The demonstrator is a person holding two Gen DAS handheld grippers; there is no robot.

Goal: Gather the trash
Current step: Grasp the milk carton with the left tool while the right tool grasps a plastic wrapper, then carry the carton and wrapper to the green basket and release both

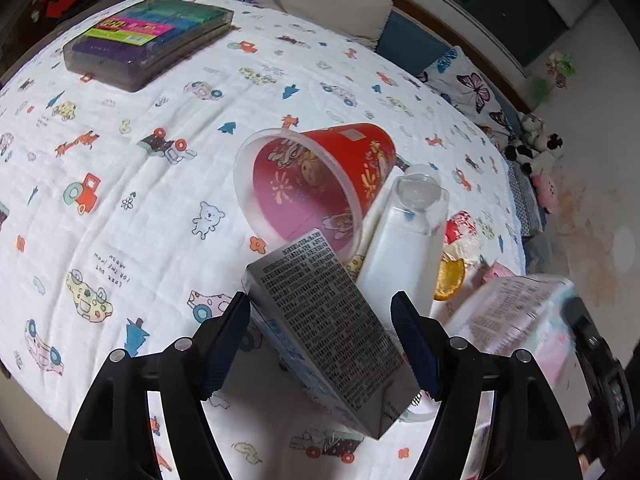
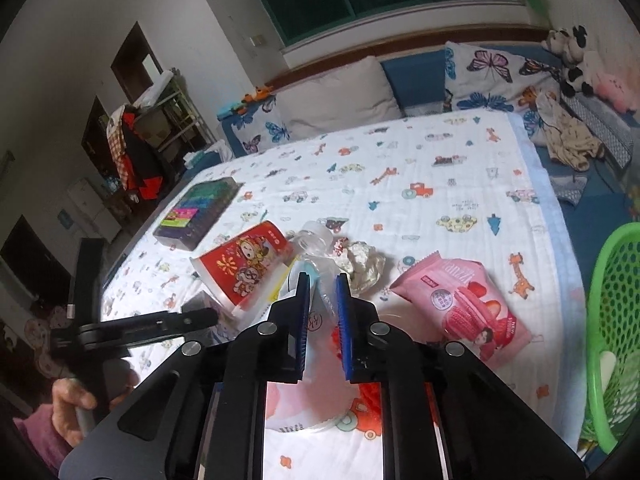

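Observation:
My left gripper is open and points down at the bed. A silver carton with small print lies tilted between its fingers; the left pad is at the carton's corner and a gap shows at the right pad. My right gripper is shut on a thin translucent wrapper with pink and red print, which shows blurred in the left wrist view as the wrapper. A red paper cup lies on its side beside a clear plastic bottle. A pink snack packet and a crumpled foil wrapper lie on the bed.
A green perforated basket stands at the bed's right edge. A dark marker case lies far left on the printed sheet. Pillows and plush toys line the headboard. A person's hand holds the left gripper's handle.

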